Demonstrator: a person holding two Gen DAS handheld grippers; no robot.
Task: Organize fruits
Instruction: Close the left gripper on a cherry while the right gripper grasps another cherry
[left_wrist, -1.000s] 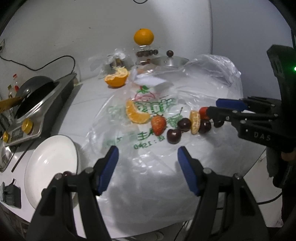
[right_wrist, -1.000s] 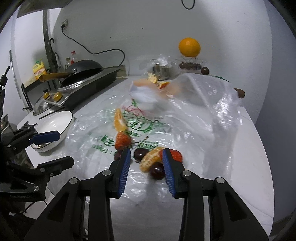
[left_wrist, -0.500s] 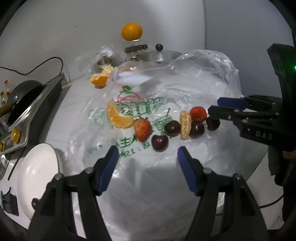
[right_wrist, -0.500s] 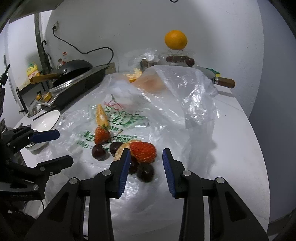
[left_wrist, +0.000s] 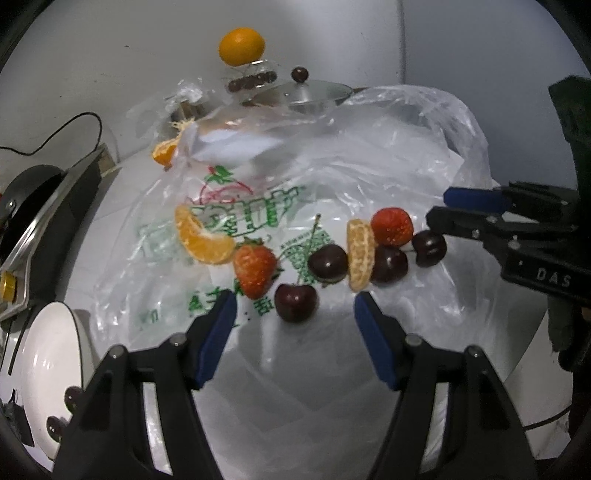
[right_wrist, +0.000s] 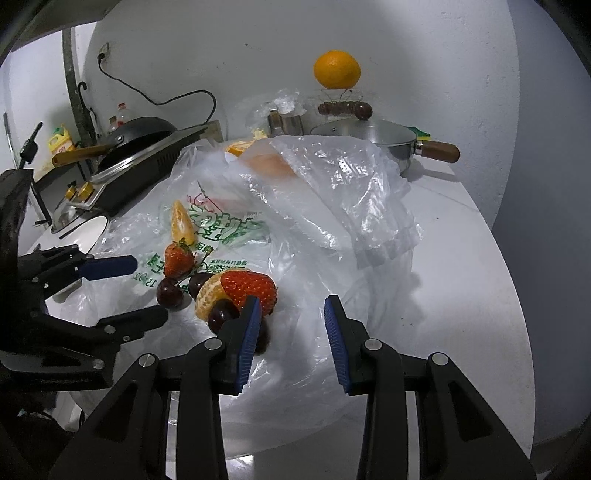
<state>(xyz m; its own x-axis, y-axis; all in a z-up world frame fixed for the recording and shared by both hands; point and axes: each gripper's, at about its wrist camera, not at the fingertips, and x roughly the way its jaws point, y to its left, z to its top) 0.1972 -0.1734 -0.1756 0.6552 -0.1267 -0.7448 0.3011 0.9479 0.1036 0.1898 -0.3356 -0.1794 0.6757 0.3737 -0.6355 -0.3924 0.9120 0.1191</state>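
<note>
meanwhile, both claws gape empty over a plastic bag (left_wrist: 369, 177) on the tabletop (right_wrist: 472, 236): left claw (left_wrist: 291, 314) near a cherry (left_wrist: 295, 302), right claw (right_wrist: 291, 321) beside a strawberry (right_wrist: 249, 287) lying on its side, tip toward the claw.

The left black plastic two-finger gripper (left_wrist: 291, 319) carries blue ribbed pads (left_wrist: 216, 338) and silver screws along its angular linkage arms. The matching right black gripper (right_wrist: 291, 326) bears white "DAS" lettering on its body.
</note>
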